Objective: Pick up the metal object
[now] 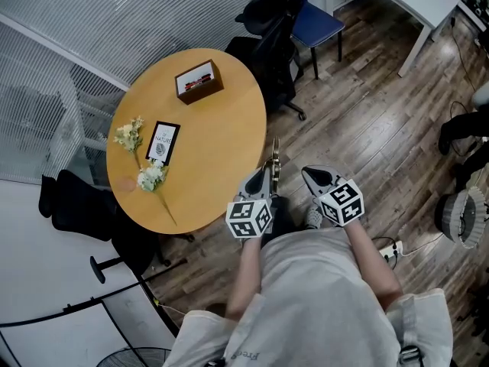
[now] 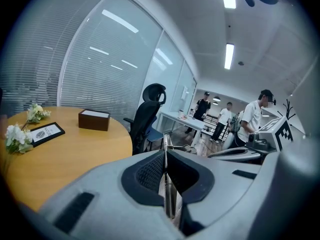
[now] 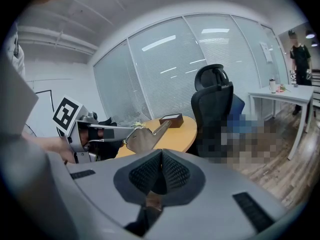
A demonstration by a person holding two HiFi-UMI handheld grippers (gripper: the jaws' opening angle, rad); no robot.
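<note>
Metal object (image 3: 142, 138) looks stiff, light and slick to me, pinched by one end in my left claw (image 1: 263, 177); right claw (image 3: 160, 156) is clenched empty.

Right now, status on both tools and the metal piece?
Left tool shut on the metal piece, held in the air beside the table. Right tool shut, empty. Only the left tool touches the piece.

Your head cam looks steeply down on the round table (image 1: 221, 128) from above you. Cam on left gripper (image 2: 165, 156) rides close behind its jaws, facing across that table; right gripper (image 3: 161, 156) cam likewise, from further right. All three share the brown box (image 1: 199, 82).
</note>
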